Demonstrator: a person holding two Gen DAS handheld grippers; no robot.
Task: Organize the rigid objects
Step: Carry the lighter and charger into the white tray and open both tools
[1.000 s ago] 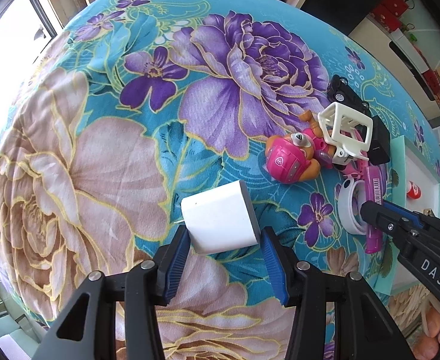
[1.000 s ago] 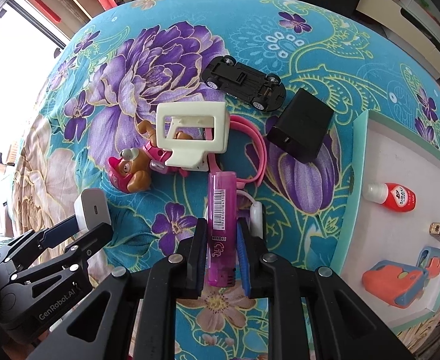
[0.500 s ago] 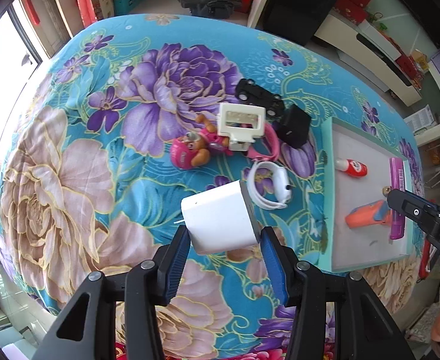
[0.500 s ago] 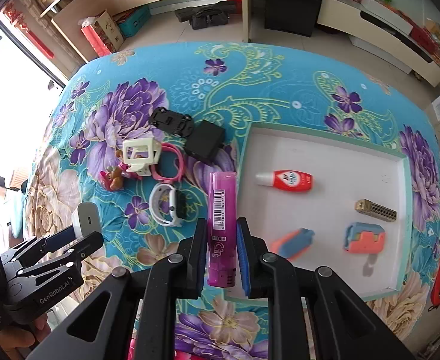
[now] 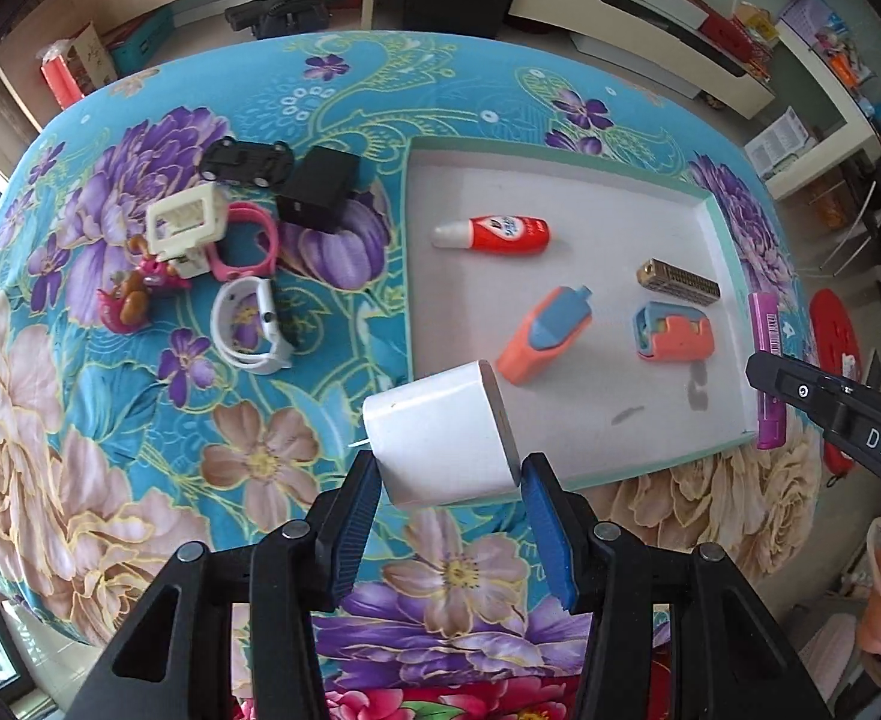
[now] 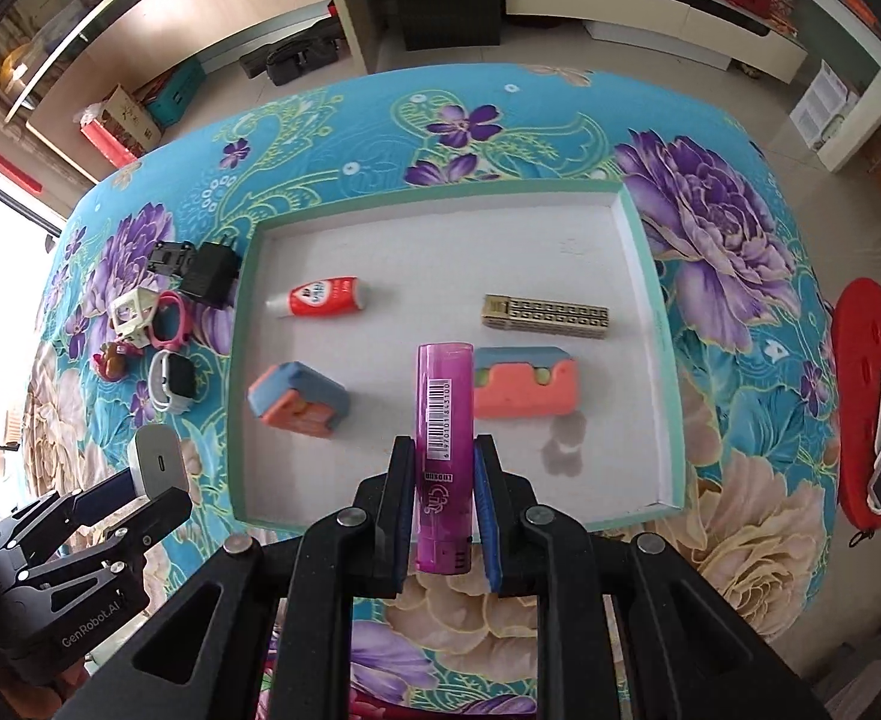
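Note:
My left gripper (image 5: 449, 480) is shut on a white charger block (image 5: 440, 432) and holds it above the near left corner of the green-rimmed tray (image 5: 407, 252). My right gripper (image 6: 443, 465) is shut on a purple tube (image 6: 443, 420), held above the tray (image 6: 236, 396) near its front edge. The tray holds a red bottle (image 6: 320, 297), a gold bar (image 6: 545, 316) and two orange and blue pieces (image 6: 296, 399) (image 6: 524, 384). The tube (image 5: 764, 360) shows at the right in the left wrist view, and the charger (image 6: 155, 459) shows at the left in the right wrist view.
Left of the tray on the floral cloth lie a black toy car (image 5: 248, 162), a black adapter (image 5: 320, 189), a white frame (image 5: 185, 222), a pink band (image 5: 248, 240), a pup figure (image 5: 131, 300) and a white watch (image 5: 251, 324). A red stool (image 6: 872, 396) stands at right.
Both grippers have risen and moved right from the pile of objects to above the tray, each still holding its object. The whole tray has come into view.

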